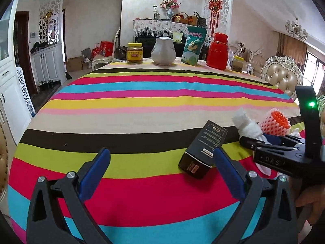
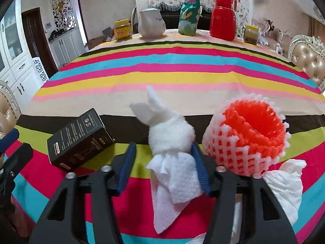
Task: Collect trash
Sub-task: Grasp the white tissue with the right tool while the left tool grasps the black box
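straddling crumpled tissue (image 2: pixel 172 140), right gripper (image 2: pixel 163 158) partly closed

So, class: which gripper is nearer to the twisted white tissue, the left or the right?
Right. The right gripper has the twisted white tissue between its fingers, one pad against it. The left gripper hangs open beside the black box, off to the tissue's left.

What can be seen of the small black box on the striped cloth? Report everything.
The black box is a small oblong carton, apparently cardboard, printed with fine white text, symbols and a label at one end. It looks closed and lies flat but askew on the striped tablecloth, left of the white tissue wad. Neither gripper holds it.
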`<action>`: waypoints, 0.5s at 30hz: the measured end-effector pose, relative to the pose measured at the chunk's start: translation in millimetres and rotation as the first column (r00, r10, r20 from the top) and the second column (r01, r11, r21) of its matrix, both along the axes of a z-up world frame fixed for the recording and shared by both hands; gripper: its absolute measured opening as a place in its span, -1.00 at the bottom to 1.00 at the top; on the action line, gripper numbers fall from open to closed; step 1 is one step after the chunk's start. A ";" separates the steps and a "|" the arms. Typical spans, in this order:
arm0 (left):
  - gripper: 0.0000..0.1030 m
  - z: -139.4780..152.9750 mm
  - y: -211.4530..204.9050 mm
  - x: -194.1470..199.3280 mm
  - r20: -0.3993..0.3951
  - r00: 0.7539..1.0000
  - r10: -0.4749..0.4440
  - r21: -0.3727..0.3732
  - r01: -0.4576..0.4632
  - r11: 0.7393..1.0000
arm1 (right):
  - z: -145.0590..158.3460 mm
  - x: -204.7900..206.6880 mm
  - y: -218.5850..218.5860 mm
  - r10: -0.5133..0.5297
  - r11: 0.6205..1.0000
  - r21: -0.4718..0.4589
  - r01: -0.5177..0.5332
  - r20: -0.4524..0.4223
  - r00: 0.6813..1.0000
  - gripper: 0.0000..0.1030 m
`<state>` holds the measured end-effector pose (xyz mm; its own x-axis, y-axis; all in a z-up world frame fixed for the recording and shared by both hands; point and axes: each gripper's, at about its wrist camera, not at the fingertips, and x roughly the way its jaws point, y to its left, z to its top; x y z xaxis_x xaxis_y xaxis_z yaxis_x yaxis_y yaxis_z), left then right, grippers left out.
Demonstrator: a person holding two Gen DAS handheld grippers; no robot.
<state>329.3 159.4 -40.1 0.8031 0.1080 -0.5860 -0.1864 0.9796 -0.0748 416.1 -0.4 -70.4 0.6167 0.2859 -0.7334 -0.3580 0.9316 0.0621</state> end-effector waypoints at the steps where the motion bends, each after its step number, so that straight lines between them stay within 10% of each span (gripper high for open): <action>1: 0.91 0.3 -1.3 0.5 0.000 1.000 -0.003 0.000 0.003 1.000 | -0.4 -0.6 -1.4 0.002 1.000 -0.008 -0.002 -0.001 1.000 -0.38; 15: 0.91 3.0 -20.5 -4.4 0.021 0.997 -0.069 0.004 0.069 0.998 | 23.2 -104.4 -60.6 0.039 0.997 0.062 -0.045 0.101 0.994 -0.52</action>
<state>324.9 138.9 -37.1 0.8208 0.0544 -0.5686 -0.1171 0.9903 -0.0744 311.7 -61.0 -47.2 0.6722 0.3575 -0.6484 -0.4043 0.9108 0.0831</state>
